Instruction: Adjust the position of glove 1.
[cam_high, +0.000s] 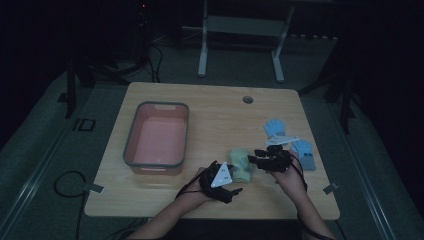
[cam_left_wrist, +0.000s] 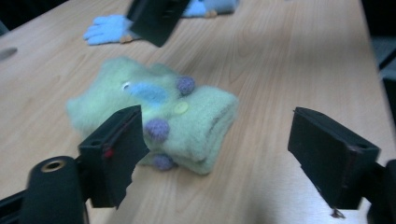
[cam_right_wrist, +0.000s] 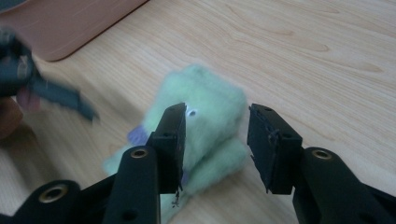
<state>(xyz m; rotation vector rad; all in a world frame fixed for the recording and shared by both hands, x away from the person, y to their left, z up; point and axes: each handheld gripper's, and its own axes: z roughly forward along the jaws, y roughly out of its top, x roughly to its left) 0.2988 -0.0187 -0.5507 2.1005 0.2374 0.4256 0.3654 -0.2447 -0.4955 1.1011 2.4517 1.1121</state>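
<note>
A folded, fuzzy pale-green cloth item (cam_high: 241, 166) with purple pom-poms, a blue patch and a yellow button lies on the wooden table (cam_high: 215, 115) near its front edge. My left gripper (cam_high: 233, 182) sits just left of it, open. In the left gripper view the green item (cam_left_wrist: 187, 116) lies just ahead of the wide-apart jaws of that gripper (cam_left_wrist: 222, 158). My right gripper (cam_high: 254, 158) reaches the item from the right, open. In the right gripper view the green item (cam_right_wrist: 210, 107) shows between and beyond the parted jaws of that gripper (cam_right_wrist: 217, 140); contact is unclear.
A salmon-pink bin with a grey rim (cam_high: 129, 145) stands on the left half of the table. Two light-blue gloves (cam_high: 274, 127) (cam_high: 304, 152) lie at the right, behind the right hand. A round cable hole (cam_high: 247, 99) is near the far edge. The room is dim.
</note>
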